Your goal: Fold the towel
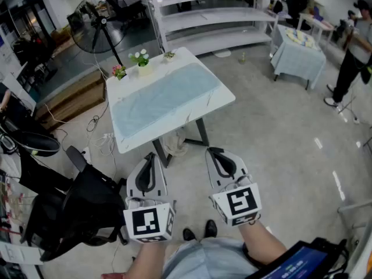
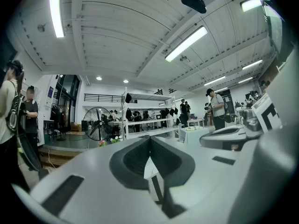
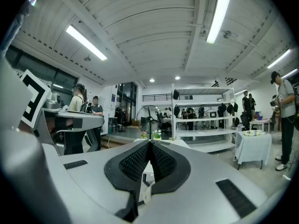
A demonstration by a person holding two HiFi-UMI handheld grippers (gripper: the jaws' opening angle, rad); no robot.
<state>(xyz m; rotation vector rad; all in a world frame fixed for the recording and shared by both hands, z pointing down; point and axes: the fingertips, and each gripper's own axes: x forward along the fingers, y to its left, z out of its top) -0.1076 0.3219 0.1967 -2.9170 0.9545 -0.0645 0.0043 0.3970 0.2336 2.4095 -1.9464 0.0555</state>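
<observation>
A pale blue towel [image 1: 164, 97] lies spread flat over most of the white table [image 1: 224, 102] ahead of me in the head view. My left gripper [image 1: 150, 156] and right gripper [image 1: 216, 152] are held level side by side, short of the table's near edge, well apart from the towel. Both are shut with nothing between the jaws. In the left gripper view the black pads [image 2: 164, 156] meet at the tip [image 2: 149, 137]. The right gripper view shows the same, its textured pads [image 3: 161, 162] closed together at the tip [image 3: 149, 143].
Small flower pots [image 1: 142, 60] stand along the table's far edge. A standing fan [image 1: 95, 16] and white shelves [image 1: 215, 16] are behind it. A black chair [image 1: 75, 205] sits at my left. A small draped table [image 1: 299, 51] and a person [image 1: 351, 57] are at the right.
</observation>
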